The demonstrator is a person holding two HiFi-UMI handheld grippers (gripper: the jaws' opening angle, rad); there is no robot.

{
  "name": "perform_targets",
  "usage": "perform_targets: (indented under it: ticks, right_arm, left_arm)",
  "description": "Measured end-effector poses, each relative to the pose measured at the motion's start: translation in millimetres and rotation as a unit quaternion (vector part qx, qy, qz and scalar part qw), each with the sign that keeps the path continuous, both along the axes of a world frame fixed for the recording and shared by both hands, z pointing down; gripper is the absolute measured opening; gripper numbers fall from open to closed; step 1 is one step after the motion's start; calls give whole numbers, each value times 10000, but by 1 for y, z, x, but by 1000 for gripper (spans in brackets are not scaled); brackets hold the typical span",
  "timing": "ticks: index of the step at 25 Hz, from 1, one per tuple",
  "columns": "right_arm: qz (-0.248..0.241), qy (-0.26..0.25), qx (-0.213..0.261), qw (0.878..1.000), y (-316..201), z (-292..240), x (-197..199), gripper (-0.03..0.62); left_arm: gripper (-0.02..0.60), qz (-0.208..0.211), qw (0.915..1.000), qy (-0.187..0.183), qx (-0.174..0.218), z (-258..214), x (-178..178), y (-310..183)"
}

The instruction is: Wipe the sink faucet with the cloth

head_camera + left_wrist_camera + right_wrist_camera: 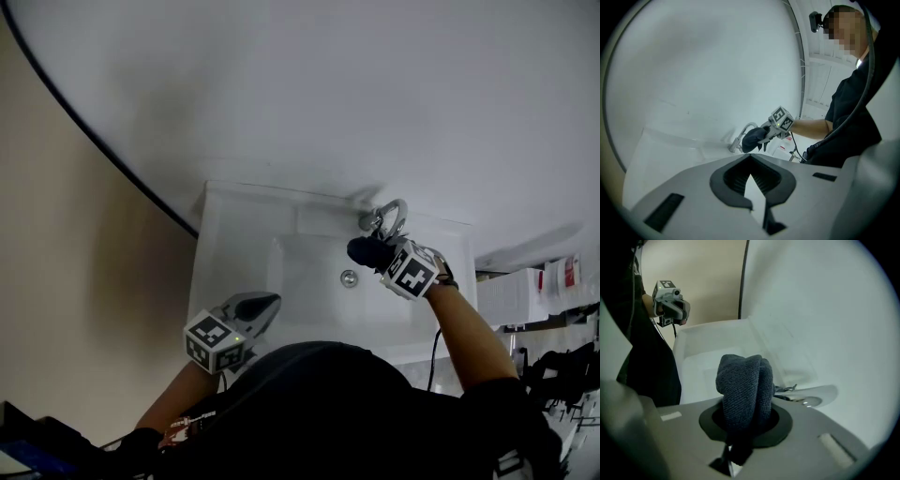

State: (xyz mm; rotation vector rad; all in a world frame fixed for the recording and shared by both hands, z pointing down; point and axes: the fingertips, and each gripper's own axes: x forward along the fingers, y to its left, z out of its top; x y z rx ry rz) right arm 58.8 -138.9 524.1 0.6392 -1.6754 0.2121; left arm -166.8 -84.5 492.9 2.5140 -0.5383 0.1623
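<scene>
A chrome faucet (384, 220) curves up at the back of the white sink (234, 244). My right gripper (380, 255) is shut on a bunched dark blue cloth (368, 251), which hangs just in front of the faucet and over the basin. In the right gripper view the cloth (743, 380) bulges out between the jaws and the faucet (806, 400) shows just behind it. The left gripper view shows the cloth (753, 138) next to the faucet (739, 137). My left gripper (261, 306) is at the sink's near left edge, its jaws together and holding nothing.
The drain (349, 277) lies in the basin floor below the cloth. A white wall rises behind the sink, with a beige wall (66, 281) to the left. A white shelf unit with bottles (534, 292) stands on the right. The person's dark clothing fills the bottom.
</scene>
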Motion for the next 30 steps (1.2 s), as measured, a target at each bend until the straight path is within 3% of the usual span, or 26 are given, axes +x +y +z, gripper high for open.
perform_targets:
  ticks: [3,6,8,11,12,13,18,25,27,30]
  right_arm:
    - [27,-346,559,9978,3,12,0,52]
    - [600,-1454,615,9856,7,17,8,54]
    - [1525,-2403,526,9572,7,20,32,54]
    - [2962,-3269,697,8947,-17,22,86,54]
    - [3194,-3349,803,8828,-31,22,99,54]
    - [3289,-3352,896,8783,-46,22,106,54]
    - [2987,-2888,947,9047,-111,41,102,54]
    - [2577,-2909,850,9175,-123,55,108,58]
    - [2289,-2949,958,9227,-122,39,110,58]
    - [1525,-2598,1180,9462,-121,6,109,58]
  left_arm:
    - [-9,-9,9999,-157,39,-4,5,7]
    - [-9,-2,9998,-188,-38,-4,8,14]
    - [-9,19,9997,-210,-102,-4,11,19]
    - [-9,18,9991,-400,-106,-4,13,18]
    - [-9,20,9989,-455,-114,-3,14,17]
    - [-9,19,9986,-506,-129,-3,15,17]
    - [-9,6,9977,-669,-120,3,18,18]
    - [-9,-192,9965,-781,-239,12,15,18]
    - [-9,-224,9965,-766,-260,6,19,19]
    - [-9,-259,9968,-684,-313,4,23,18]
